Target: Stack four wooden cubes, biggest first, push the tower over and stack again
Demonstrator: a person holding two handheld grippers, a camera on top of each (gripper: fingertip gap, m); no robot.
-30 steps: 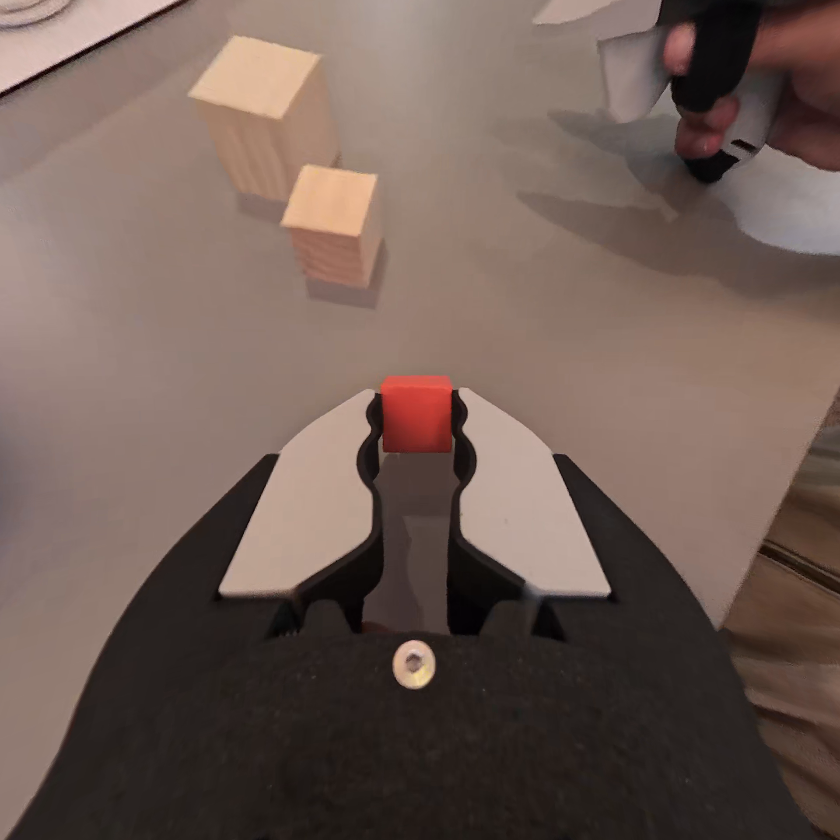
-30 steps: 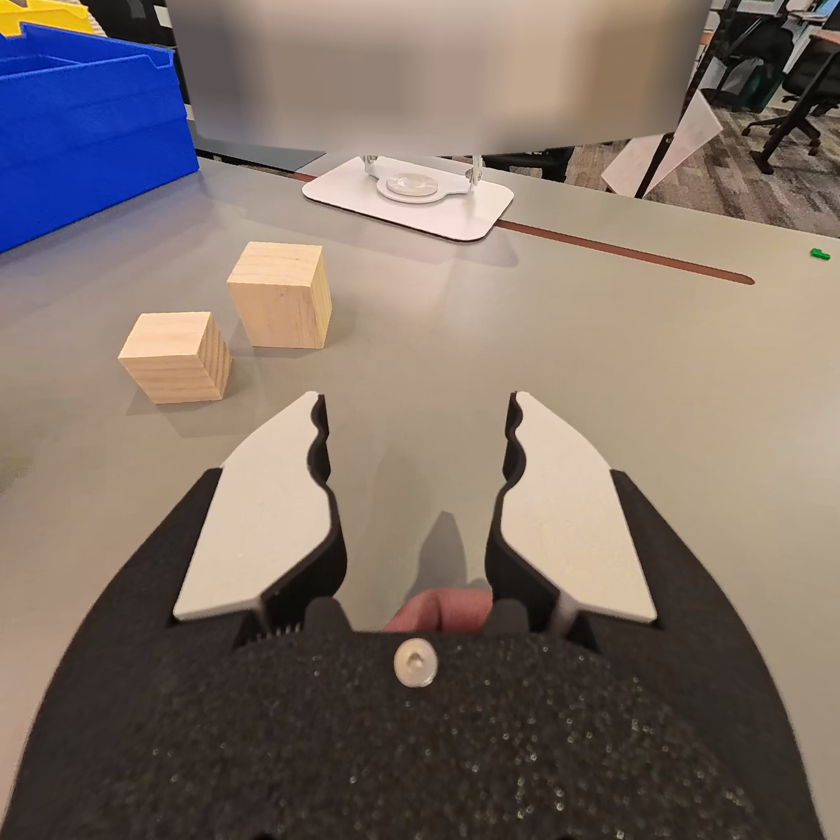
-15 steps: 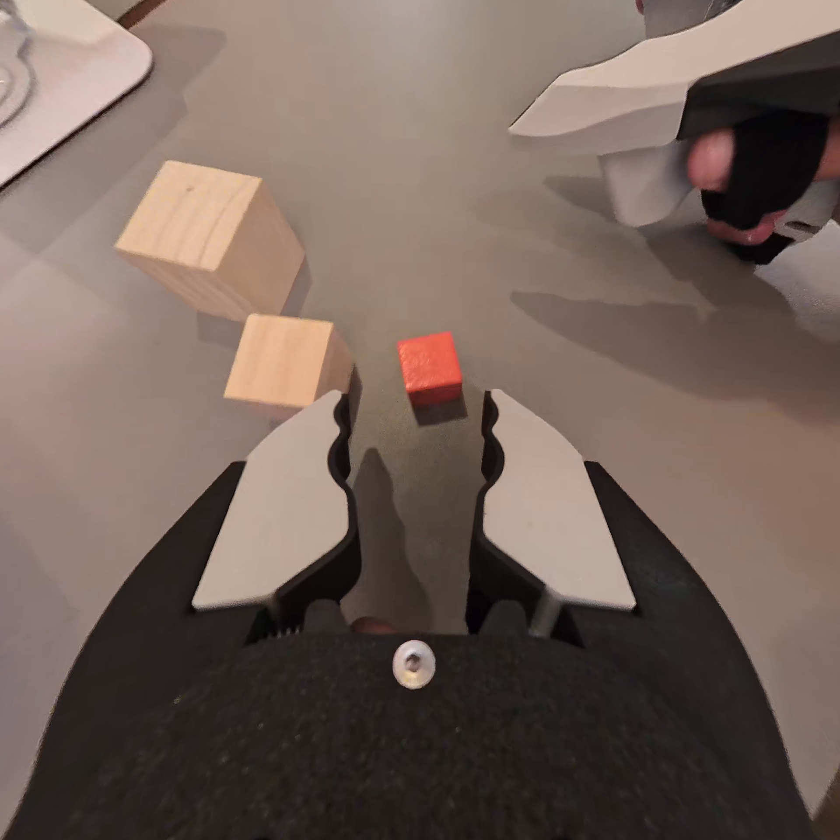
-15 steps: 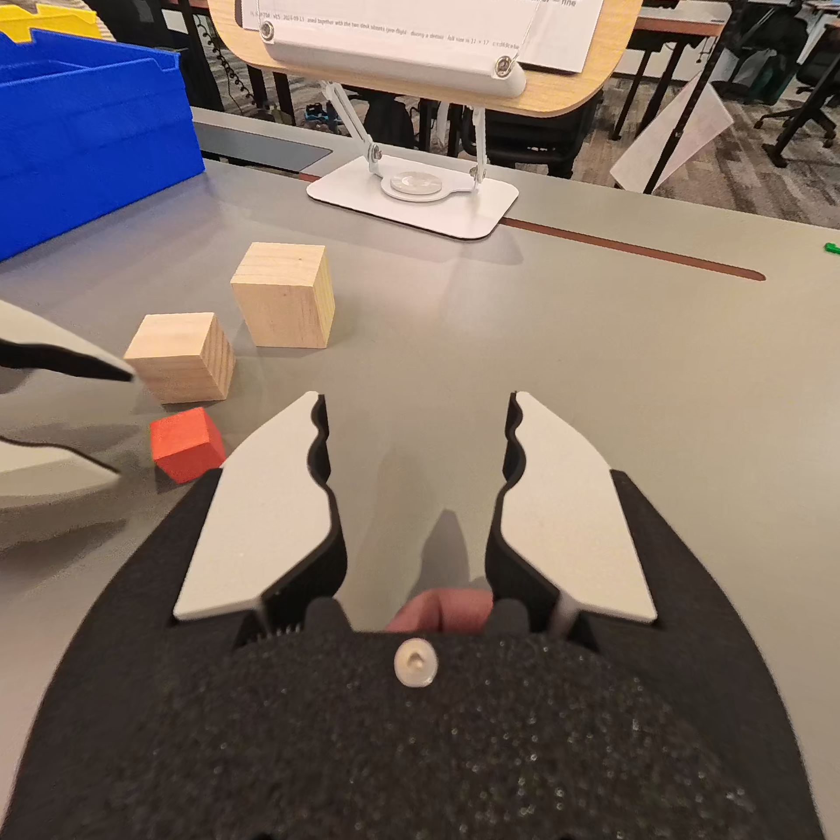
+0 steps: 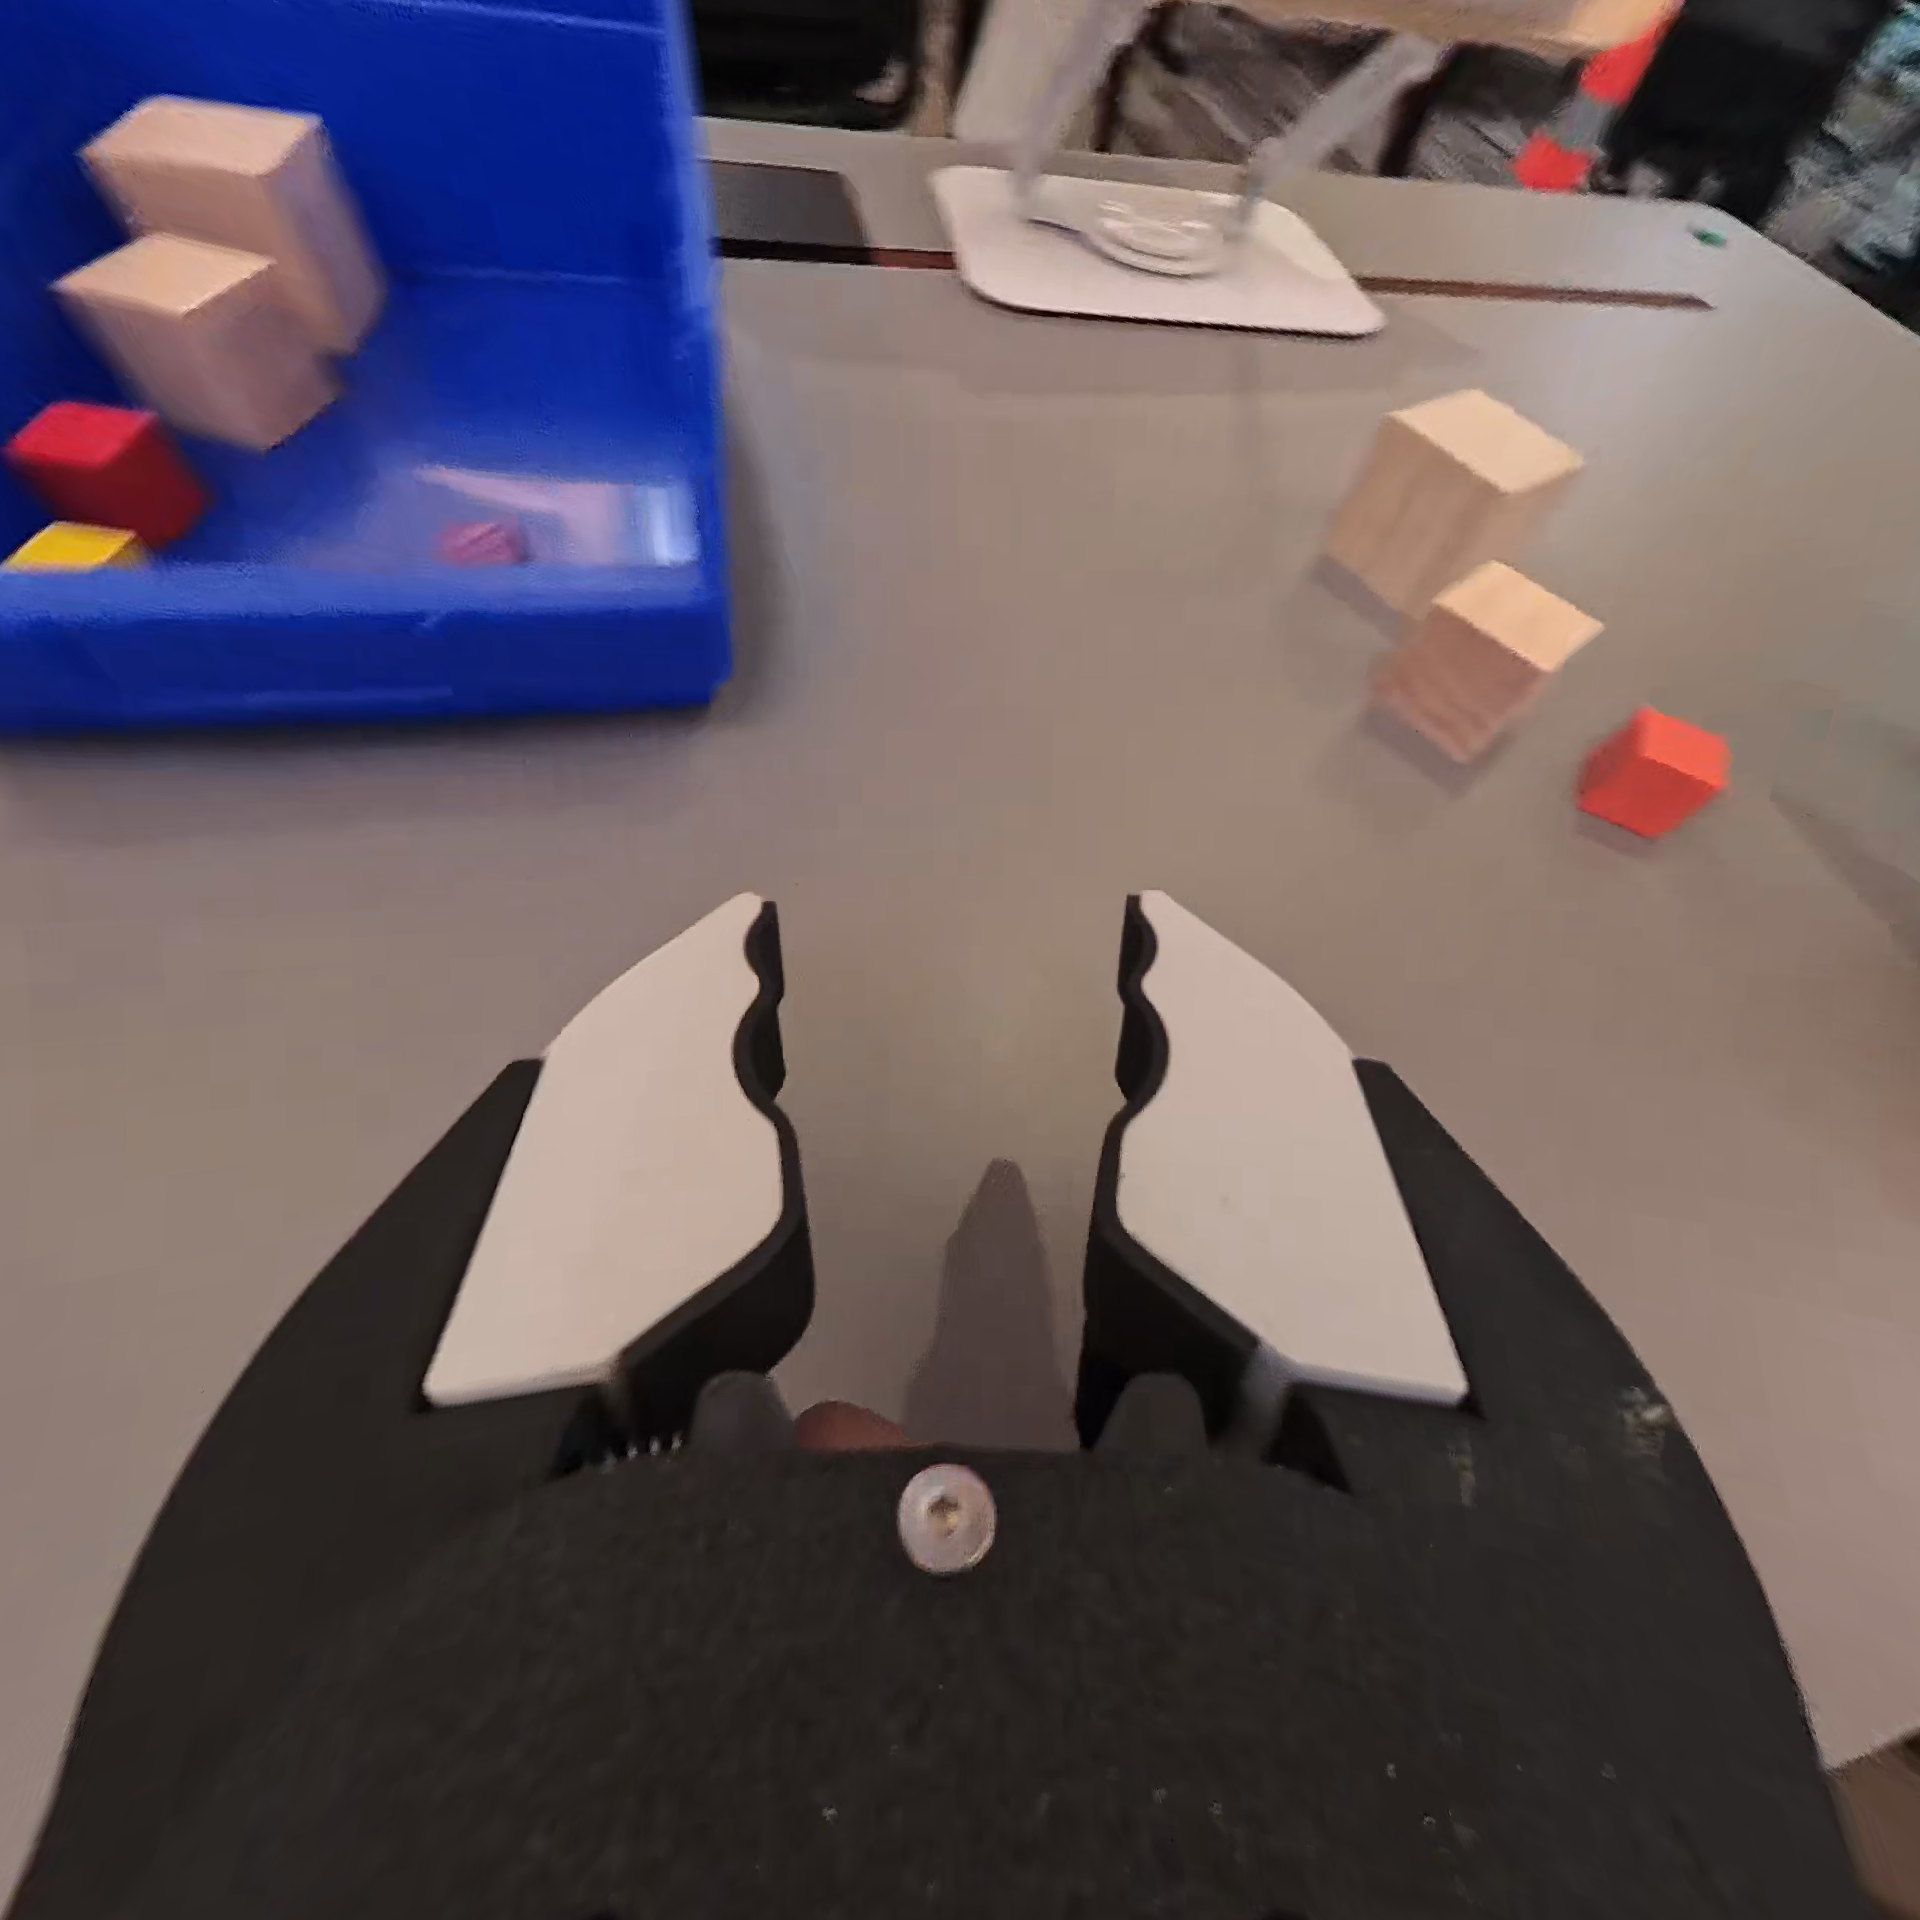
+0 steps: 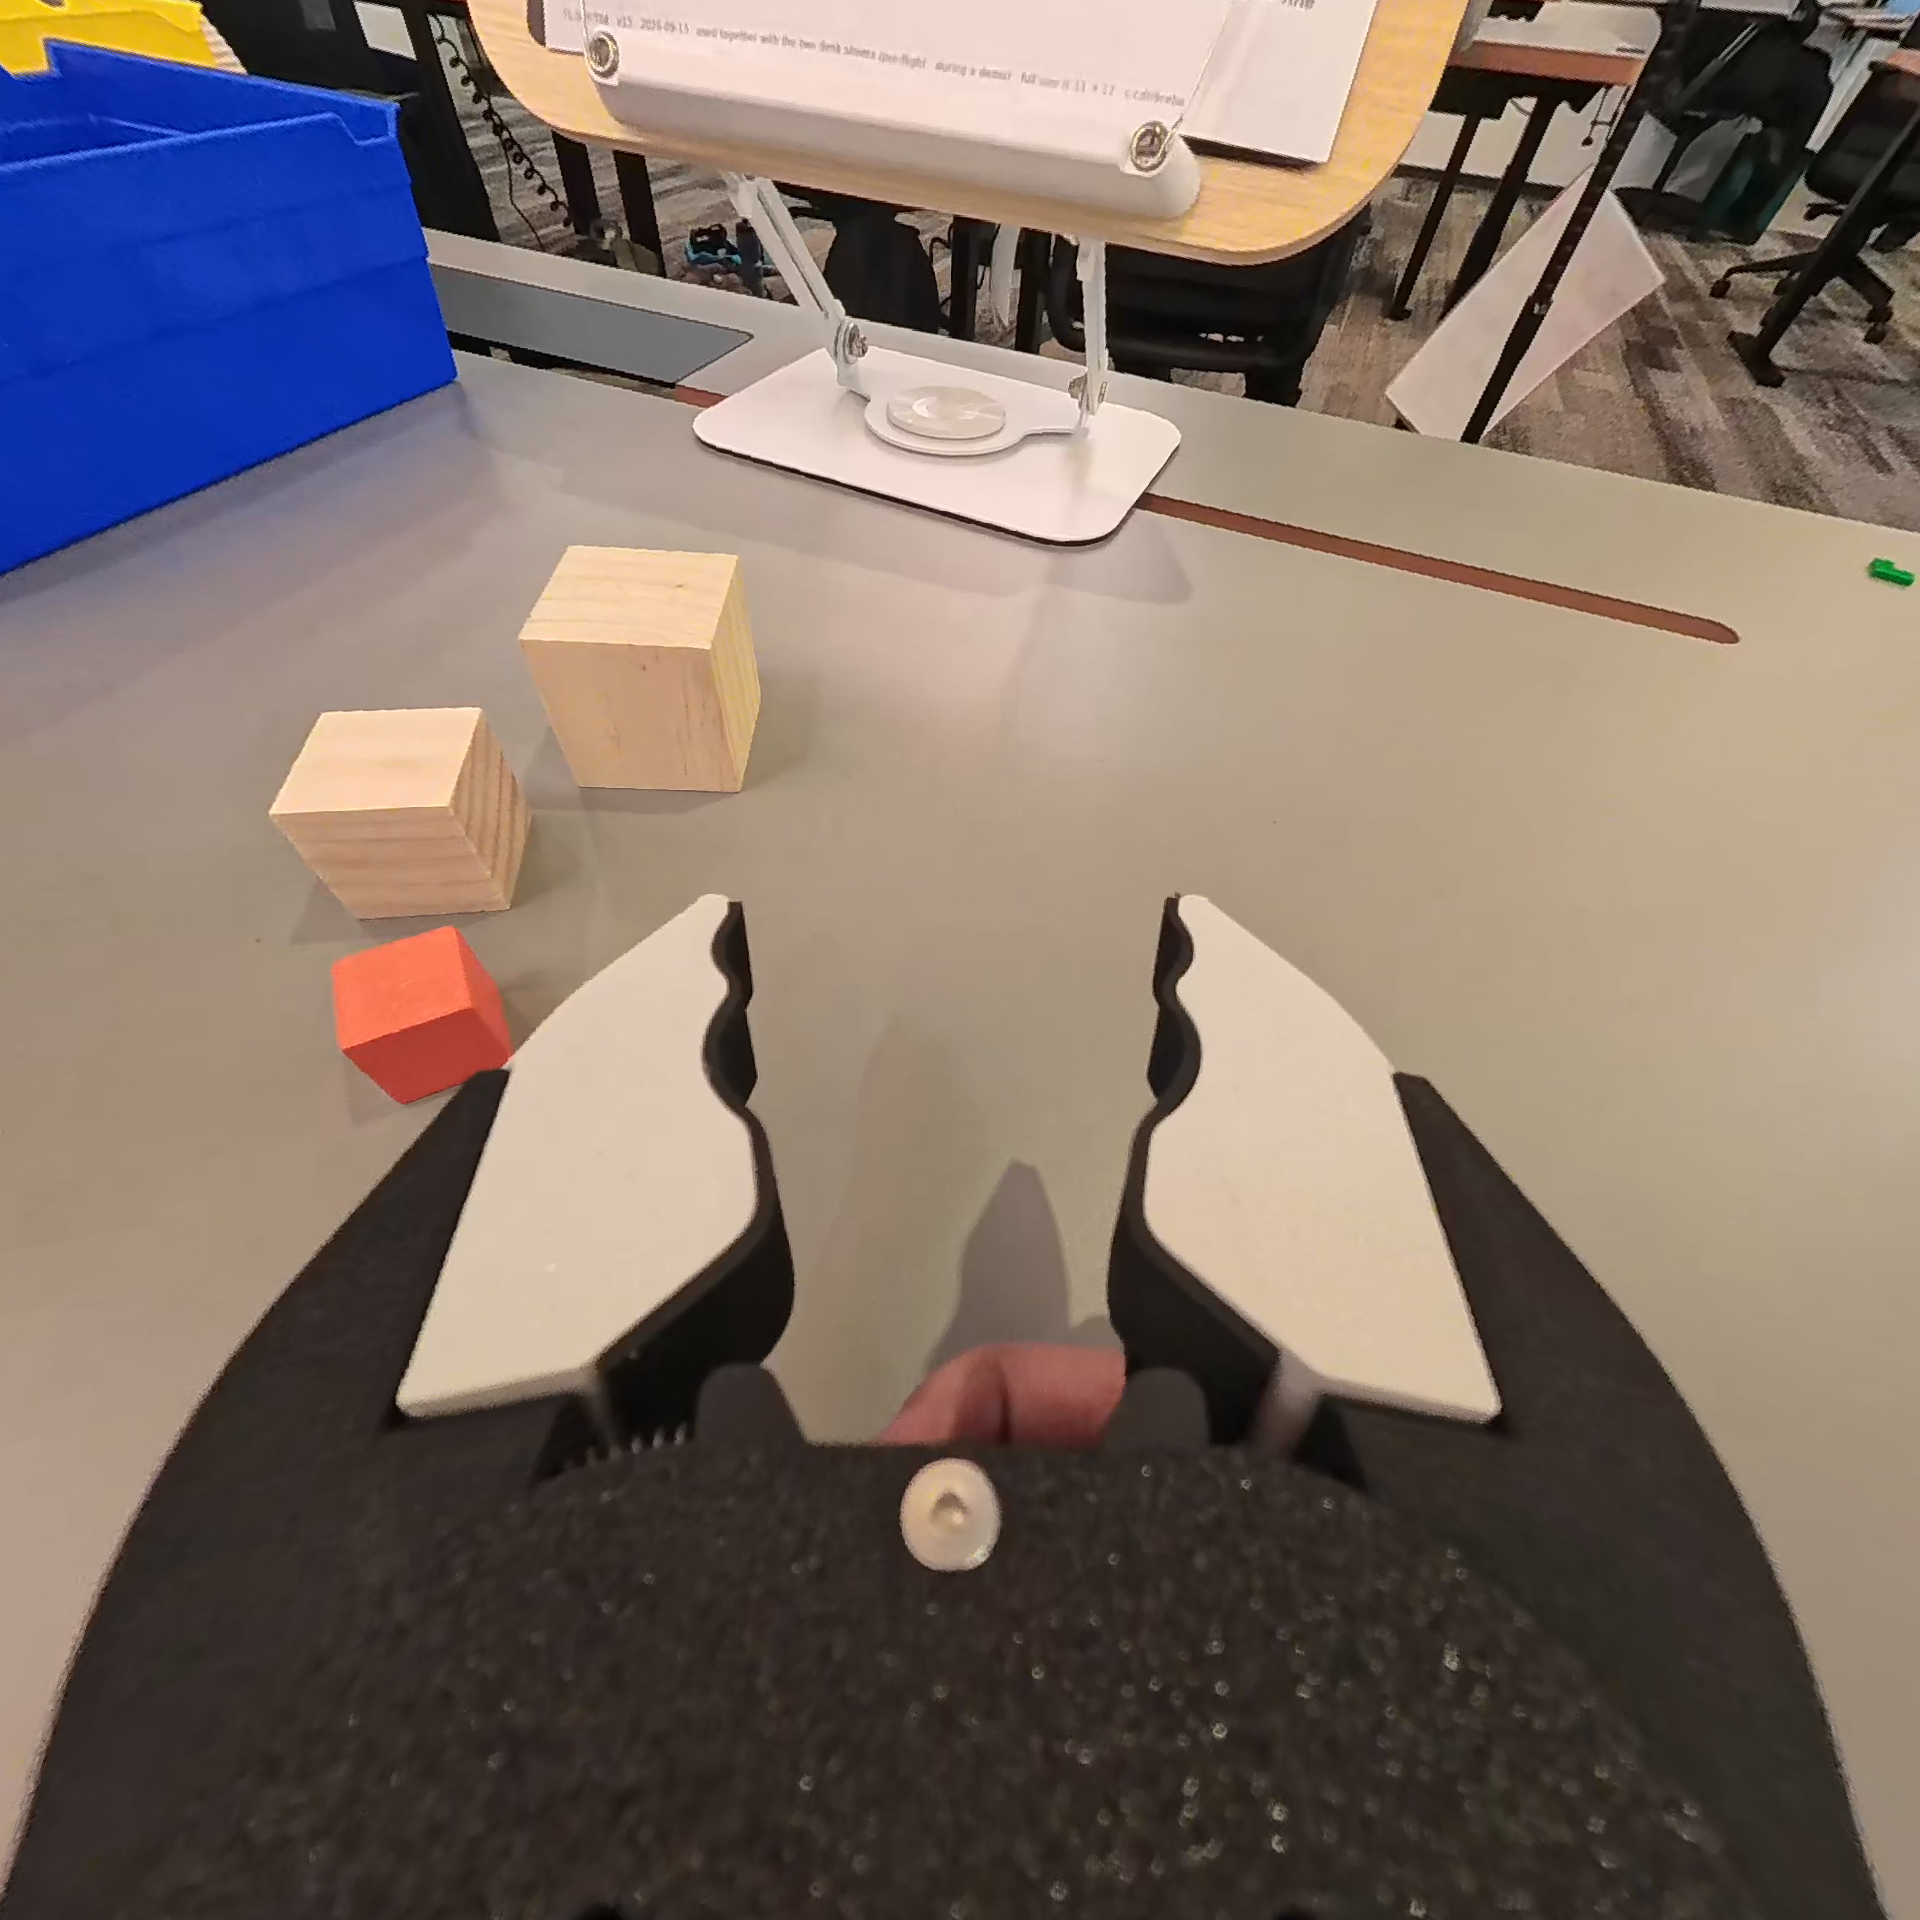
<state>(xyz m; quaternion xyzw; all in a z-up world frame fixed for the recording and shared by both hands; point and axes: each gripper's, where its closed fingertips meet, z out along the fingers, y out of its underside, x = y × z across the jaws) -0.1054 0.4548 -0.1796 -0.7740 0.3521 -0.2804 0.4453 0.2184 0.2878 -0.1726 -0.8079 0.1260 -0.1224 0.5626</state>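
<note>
On the grey table (image 6: 1351, 831), the landmark is the large wooden cube (image 6: 644, 675), standing upright on the near side of the white stand base (image 6: 940, 442). Just beside it on the near left sits the medium wooden cube (image 6: 405, 810), apart from it by a narrow gap, and the small red cube (image 6: 421, 1008) lies just nearer again, turned at an angle. The right tool (image 6: 951, 914) hangs empty to the right of the large cube, jaws spread wide. The left tool (image 5: 948, 909) is likewise spread and empty, well to the left of the large cube (image 5: 1449, 494), facing a blue bin (image 5: 364, 644) with more blocks inside.
</note>
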